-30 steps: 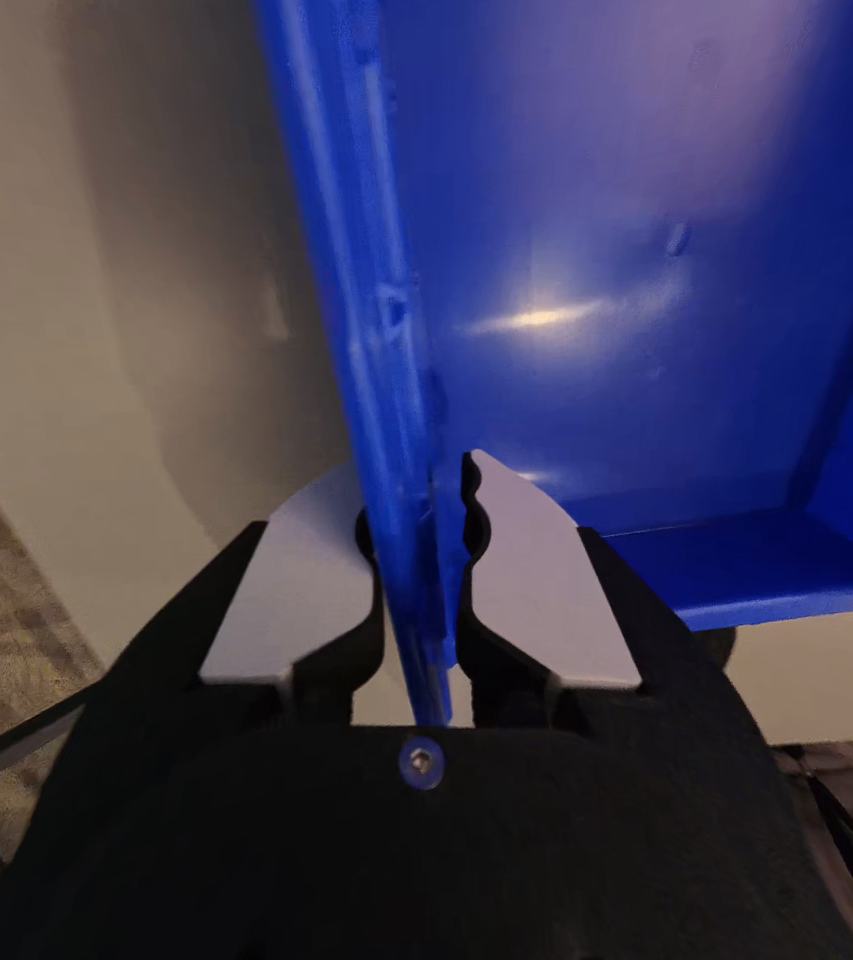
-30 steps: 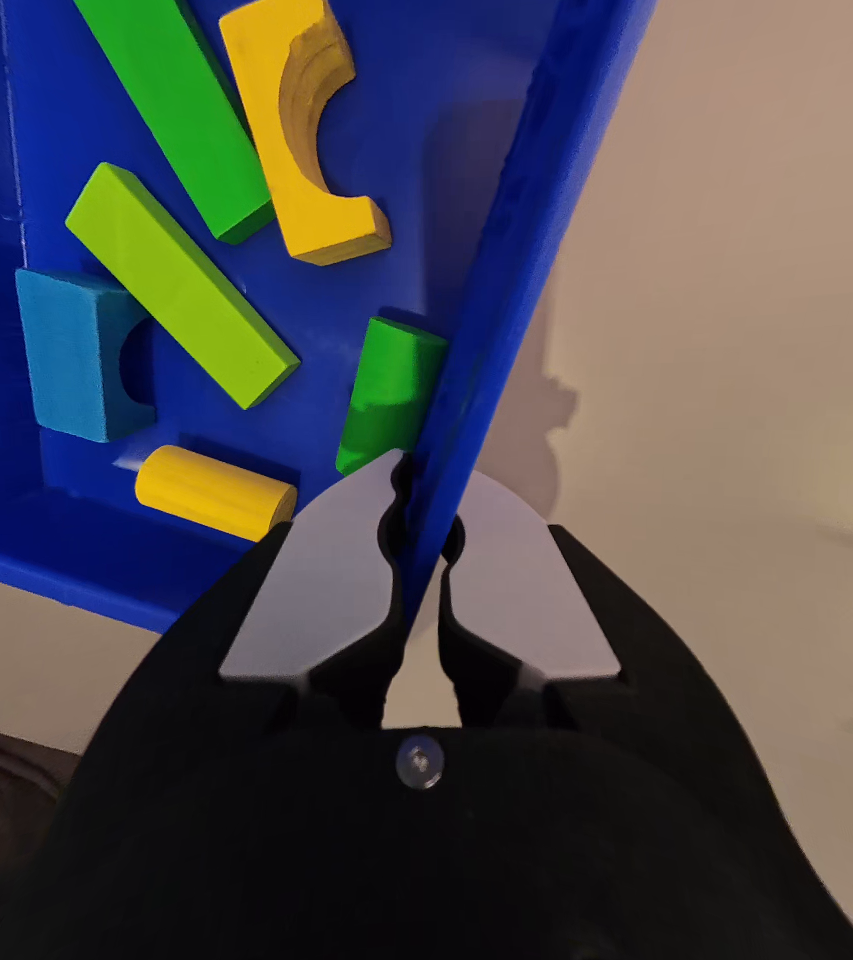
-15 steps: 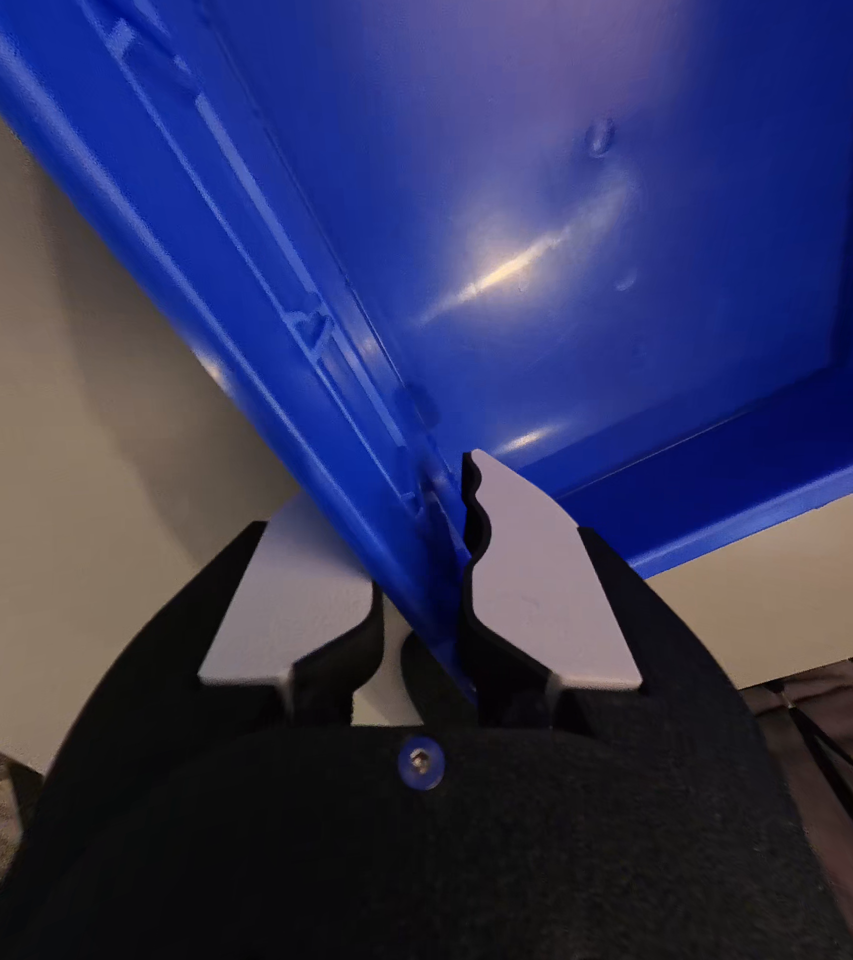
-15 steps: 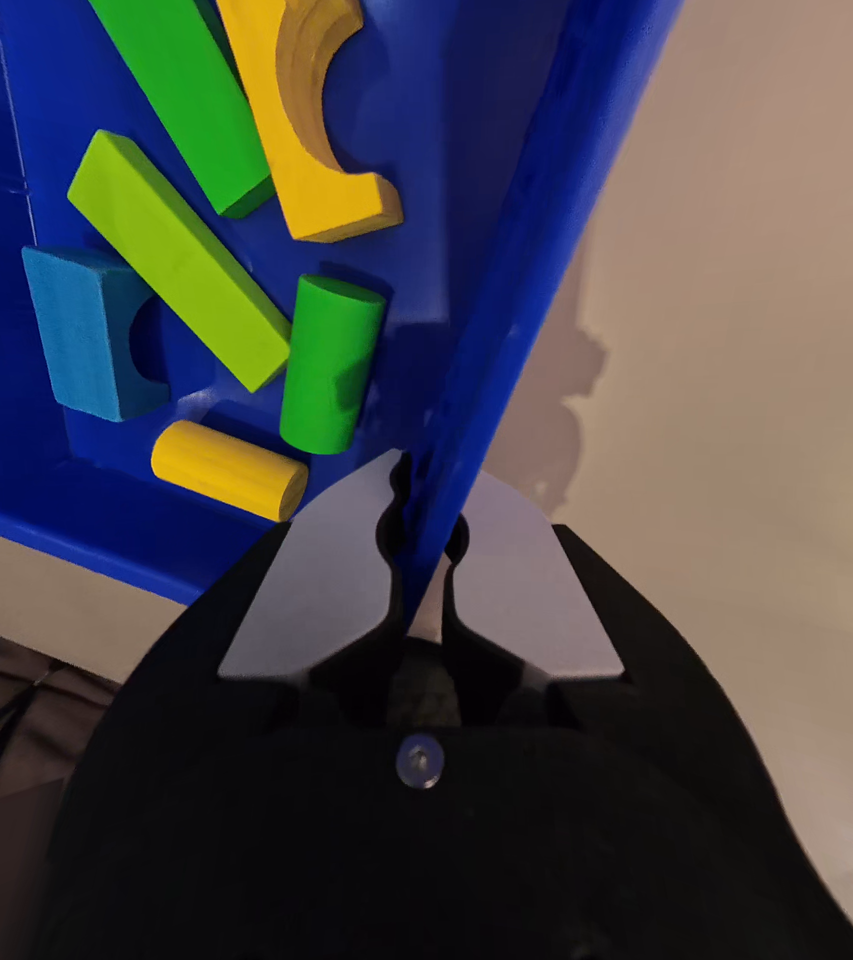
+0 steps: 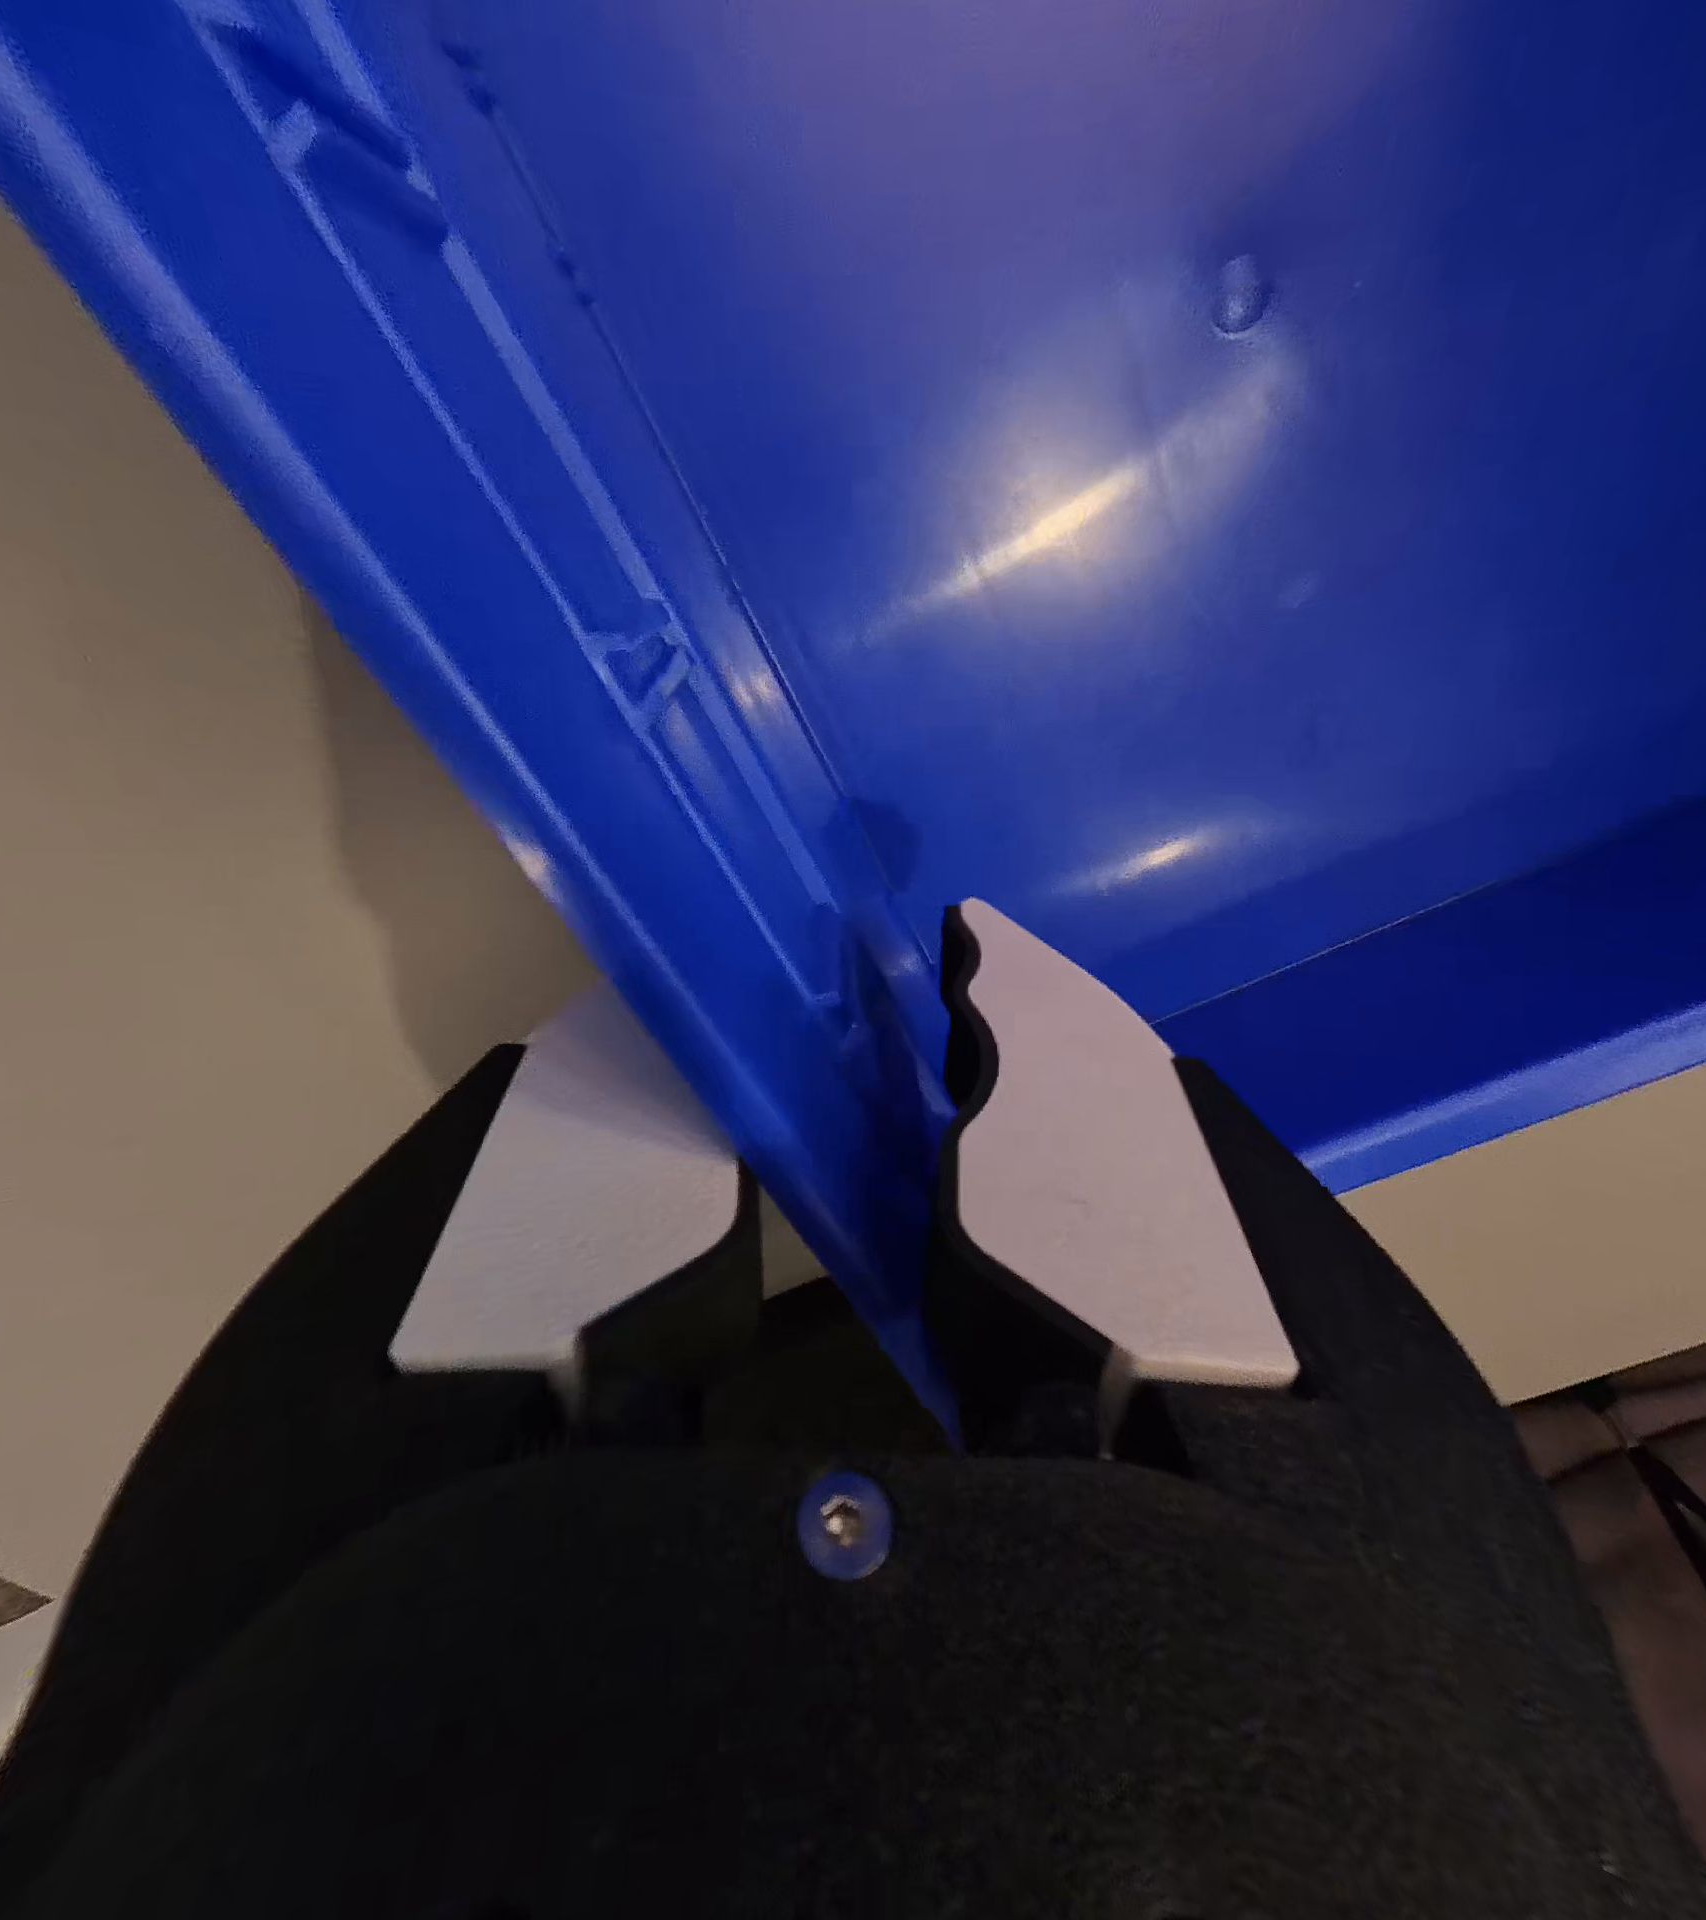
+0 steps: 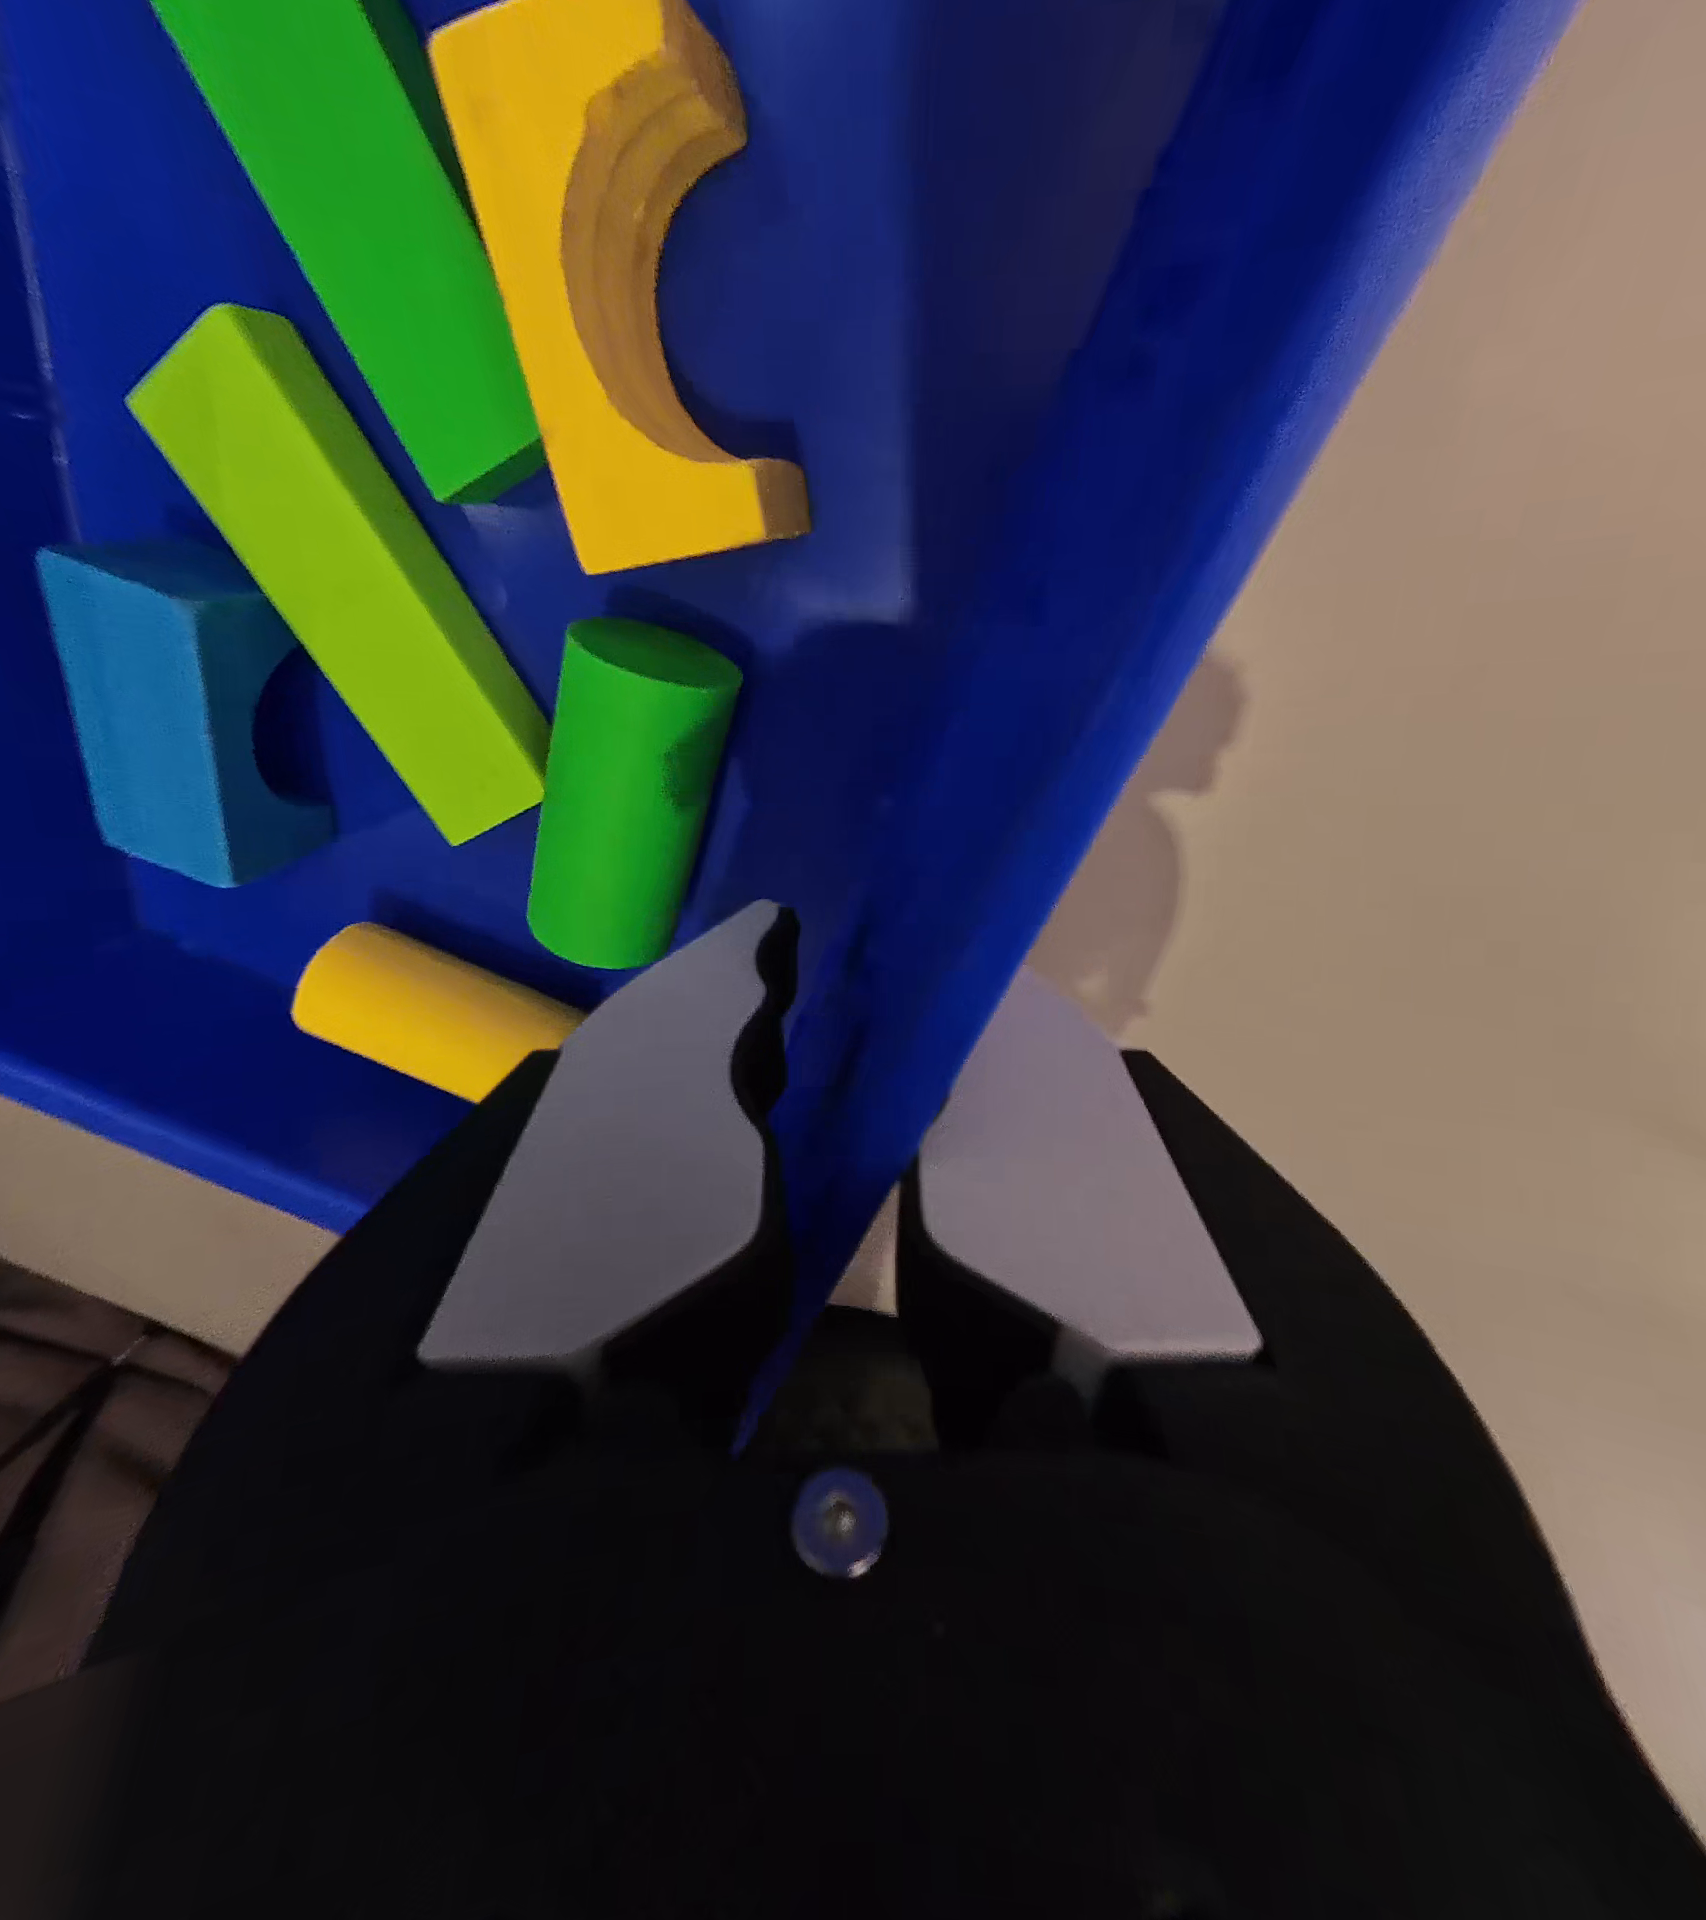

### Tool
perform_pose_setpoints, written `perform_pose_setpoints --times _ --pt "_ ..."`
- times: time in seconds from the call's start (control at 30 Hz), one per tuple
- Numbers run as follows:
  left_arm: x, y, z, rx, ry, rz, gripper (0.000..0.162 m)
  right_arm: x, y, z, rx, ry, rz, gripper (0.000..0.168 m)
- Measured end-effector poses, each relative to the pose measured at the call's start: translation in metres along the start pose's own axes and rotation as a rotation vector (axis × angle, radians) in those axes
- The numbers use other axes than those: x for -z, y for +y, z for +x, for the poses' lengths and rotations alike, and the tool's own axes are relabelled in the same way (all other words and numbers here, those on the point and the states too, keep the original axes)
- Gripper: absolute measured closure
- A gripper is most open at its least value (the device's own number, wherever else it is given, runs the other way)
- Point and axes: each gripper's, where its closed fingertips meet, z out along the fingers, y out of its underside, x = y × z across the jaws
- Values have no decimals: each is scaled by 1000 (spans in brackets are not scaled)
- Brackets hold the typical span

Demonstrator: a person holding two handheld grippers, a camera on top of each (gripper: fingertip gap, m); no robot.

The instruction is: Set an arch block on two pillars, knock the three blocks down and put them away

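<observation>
Surface: pale beige tabletop (image 6: 1514, 935), matte and plain, with soft shadows beside the bin
Surroundings: dark fabric and thin black cables (image 5: 1701, 1507) below the table edge in the left wrist view; a strip of grey floor at the lower left of that view
Blue bin (image 5: 1192, 416): glossy moulded plastic, ribbed rim, light glare on its floor; the part seen in the left wrist view holds no blocks
Left gripper (image 5: 880, 1091): clamped on the bin's side wall, one grey finger outside the wall and one inside, jaws nearly together with only the wall between them
Right gripper (image 6: 859, 1091): clamped on the opposite side wall (image 6: 1088, 623), inner finger inside the bin, outer finger over the table, jaws narrow around the wall
Finger build: flat grey plates with wavy black grip edges, set in a black matte body with one screw
Yellow arch block (image 6: 600, 312): inside the bin near the right wall, lying flat, its curved cut showing bare wood grain
Dark green bar (image 6: 350, 229): long rectangular block, just beside the yellow arch
Light green bar (image 6: 340, 582): long rectangular block, lying diagonally, one end over the blue arch block (image 6: 163, 717)
Green cylinder (image 6: 631, 800): lying on its side, just ahead of the right gripper's inner finger
Yellow cylinder (image 6: 423, 1008): lying near the bin's near wall, partly hidden by the gripper
</observation>
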Motion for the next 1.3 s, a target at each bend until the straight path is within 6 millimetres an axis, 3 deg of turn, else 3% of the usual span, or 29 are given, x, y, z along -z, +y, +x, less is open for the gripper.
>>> perform_pose_setpoints --times 0.2,0.3,0.47,0.53,0.6,0.7,0.77,0.93,1.07,1.2,1.3 --pt "2 8 0 -50 -124 -54 110 0 1 11 -49 193 -19 148" --pt "19 -3 2 -63 -100 52 125 -1 0 11 -56 184 -3 148" --pt "77 -18 -24 -61 -194 318 119 -12 -3 10 -50 103 -13 153" --pt "109 -22 -43 -21 -259 463 125 -12 -4 7 -38 79 -3 159" --pt "147 -24 -64 41 -336 634 121 -12 -5 6 -45 66 3 161" --pt "197 -14 -96 140 -478 854 107 -12 -5 6 -53 52 8 162" --pt "217 -2 -117 203 -568 941 101 -13 -6 7 -43 61 -3 162" --pt "226 16 -160 290 -733 980 85 -10 -3 17 -7 25 -23 162" --pt "223 23 -184 387 -691 1020 80 -4 9 32 -37 24 -21 163" --pt "238 38 -197 452 -691 1102 80 21 17 48 -57 79 31 162" --pt "251 43 -196 474 -660 1211 85 50 20 43 -77 72 37 163"
